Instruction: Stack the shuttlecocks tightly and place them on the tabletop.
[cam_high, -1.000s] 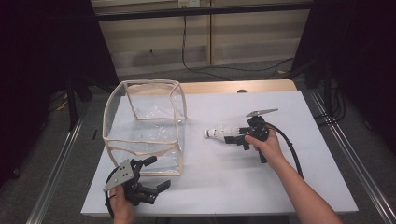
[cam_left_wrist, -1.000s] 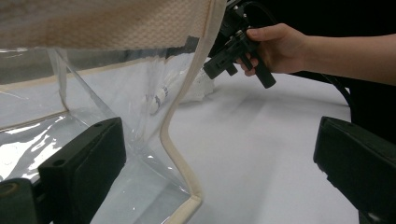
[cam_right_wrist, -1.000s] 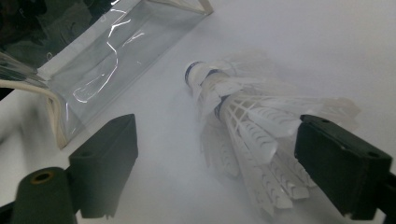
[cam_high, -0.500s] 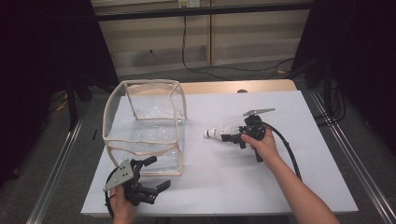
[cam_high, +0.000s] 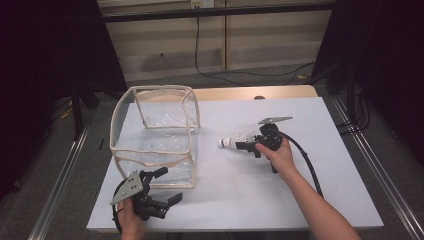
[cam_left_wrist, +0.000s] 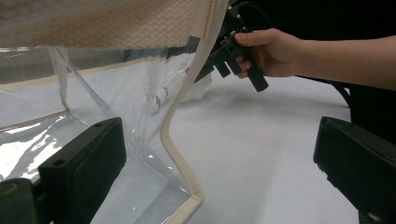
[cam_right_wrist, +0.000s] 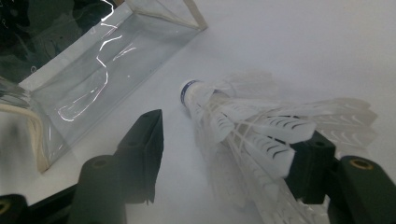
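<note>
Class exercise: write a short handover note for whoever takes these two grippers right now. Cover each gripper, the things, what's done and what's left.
Left gripper: open, beside the clear bag's near corner, holding nothing.
Right gripper: jaws apart around a shuttlecock, cork pointing toward the bag; grip looks loose.
Done: shuttlecock reached, right of the bag.
Left, probably: grip it firmly, steady the bag and drop it in.

A white-topped table (cam_high: 320, 200) carries a clear, beige-trimmed bag (cam_high: 155, 135) (standing open near its left side).
</note>
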